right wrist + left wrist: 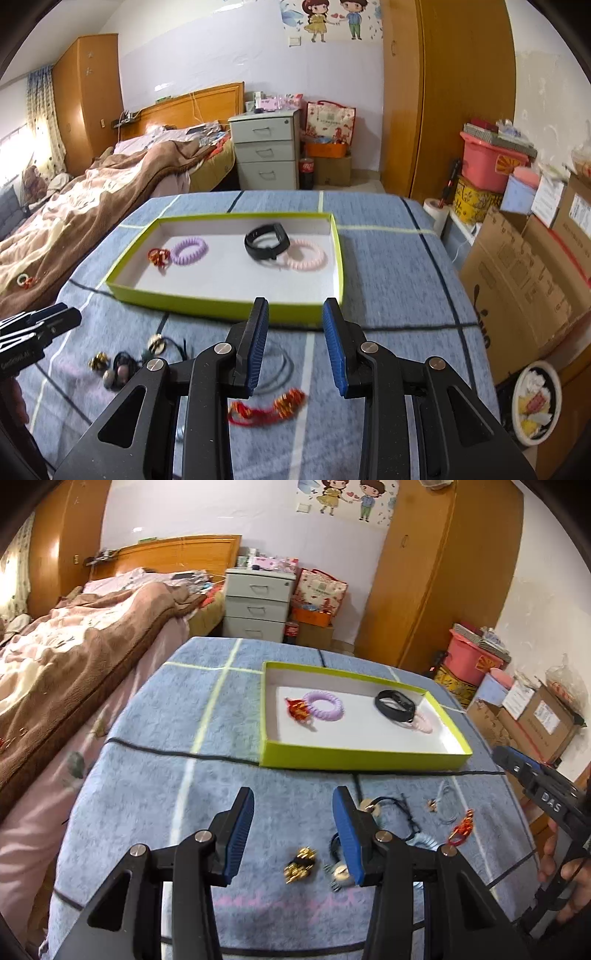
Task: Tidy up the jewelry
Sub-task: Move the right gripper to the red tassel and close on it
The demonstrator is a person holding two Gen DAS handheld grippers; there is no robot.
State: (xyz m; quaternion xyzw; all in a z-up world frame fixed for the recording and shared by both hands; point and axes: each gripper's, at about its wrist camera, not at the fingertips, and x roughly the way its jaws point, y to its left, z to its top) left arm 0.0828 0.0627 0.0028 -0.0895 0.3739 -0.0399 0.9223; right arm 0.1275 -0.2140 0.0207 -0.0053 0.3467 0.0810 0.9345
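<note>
A green-rimmed white tray (354,758) (221,304) on the blue cloth holds a purple coil band (324,705) (190,250), a red-gold charm (297,709) (159,256), a black wristband (394,704) (266,242) and a pink coil band (423,723) (308,260). My left gripper (293,836) is open above a gold bead piece (300,866), with a black cord bracelet (391,812) beside it. My right gripper (295,347) is open above a red cord bracelet (266,406); it also shows in the left wrist view (462,829). Both grippers are empty.
A bed with a brown blanket (74,657) lies left of the table. Cardboard boxes (524,273) and a pink bin (487,155) stand to the right. A grey drawer unit (264,155) stands behind. More loose jewelry (118,369) lies at the front left.
</note>
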